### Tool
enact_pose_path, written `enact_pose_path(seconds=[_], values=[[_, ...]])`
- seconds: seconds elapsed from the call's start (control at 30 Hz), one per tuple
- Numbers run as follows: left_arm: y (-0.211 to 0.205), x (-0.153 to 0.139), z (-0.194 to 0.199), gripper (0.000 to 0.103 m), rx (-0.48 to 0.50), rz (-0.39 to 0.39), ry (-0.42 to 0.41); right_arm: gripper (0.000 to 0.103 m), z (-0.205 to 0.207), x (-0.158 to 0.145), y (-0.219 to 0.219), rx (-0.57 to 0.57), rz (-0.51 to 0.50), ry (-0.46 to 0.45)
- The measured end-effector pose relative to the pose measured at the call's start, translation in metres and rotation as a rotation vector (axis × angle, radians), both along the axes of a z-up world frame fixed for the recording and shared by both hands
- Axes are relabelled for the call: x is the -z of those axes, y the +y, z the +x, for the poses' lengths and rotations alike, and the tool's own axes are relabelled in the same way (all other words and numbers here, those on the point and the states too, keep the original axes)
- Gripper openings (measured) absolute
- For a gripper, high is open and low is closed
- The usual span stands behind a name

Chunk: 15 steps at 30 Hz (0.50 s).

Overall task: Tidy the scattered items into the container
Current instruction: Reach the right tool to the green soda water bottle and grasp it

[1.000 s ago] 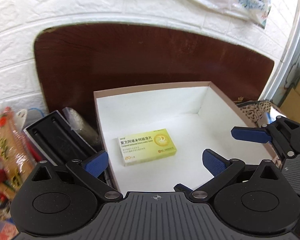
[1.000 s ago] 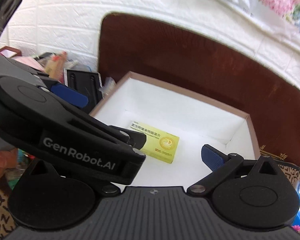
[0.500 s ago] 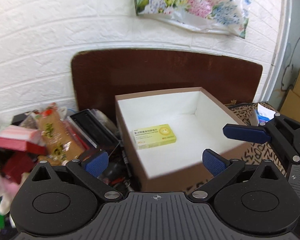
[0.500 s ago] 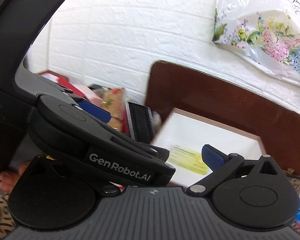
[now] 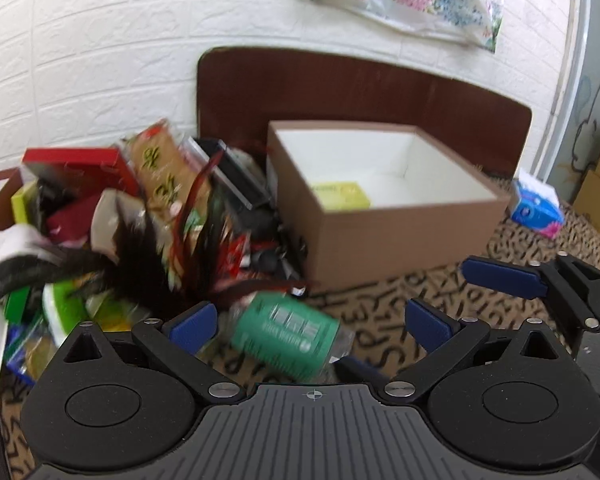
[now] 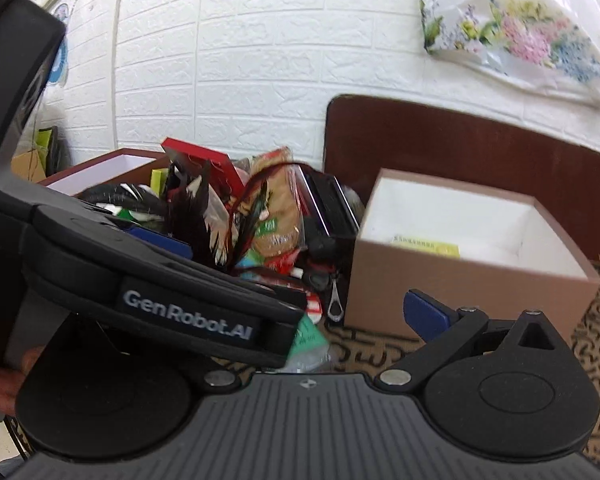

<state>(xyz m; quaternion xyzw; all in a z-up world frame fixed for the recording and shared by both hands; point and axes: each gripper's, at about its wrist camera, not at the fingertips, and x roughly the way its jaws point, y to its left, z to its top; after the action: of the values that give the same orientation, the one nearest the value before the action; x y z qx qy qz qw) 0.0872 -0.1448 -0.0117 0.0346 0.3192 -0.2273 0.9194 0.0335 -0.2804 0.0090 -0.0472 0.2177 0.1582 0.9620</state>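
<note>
- Left gripper [image 5: 308, 320]: fingers apart, holding nothing, a green can [image 5: 286, 334] between them.
- Right gripper [image 5: 540, 280]: fingers apart, holding nothing.
- Box [image 5: 400, 236] at 1 o'clock; yellow pack [image 5: 344, 196] inside.
- Clutter [image 5: 140, 216] at 10 o'clock.

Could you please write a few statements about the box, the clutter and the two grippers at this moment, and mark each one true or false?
1. A yellow medicine carton lies inside the open brown box. True.
2. The left gripper is clamped on the green-labelled bottle. False: its jaws stand wide apart, and the bottle lies on the patterned cloth between them, ungripped.
3. The pile of clutter sits to the left of the box. True.
4. The box is full to the rim. False: only the yellow carton shows inside, and most of the white floor is bare.
5. The right gripper carries a red box. False: it is open and holds nothing.
</note>
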Motion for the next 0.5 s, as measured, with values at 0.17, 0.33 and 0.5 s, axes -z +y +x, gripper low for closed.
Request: enact_pose_path(seconds=[0.17,0.33,0.5], values=[[0.008,0.019,-0.002,0.103,-0.026,0.036,0.037,0.103,-0.007,0.019,-0.002,0.047,0.014,0.050],[0.011,0.030,-0.003,0.103,-0.027,0.052,0.064,0.103,-0.010,0.031,0.001,0.040,0.033,0.091],[0.012,0.032,-0.002,0.103,-0.040,0.065,0.065,0.103,-0.008,0.034,0.004,0.038,0.038,0.095]])
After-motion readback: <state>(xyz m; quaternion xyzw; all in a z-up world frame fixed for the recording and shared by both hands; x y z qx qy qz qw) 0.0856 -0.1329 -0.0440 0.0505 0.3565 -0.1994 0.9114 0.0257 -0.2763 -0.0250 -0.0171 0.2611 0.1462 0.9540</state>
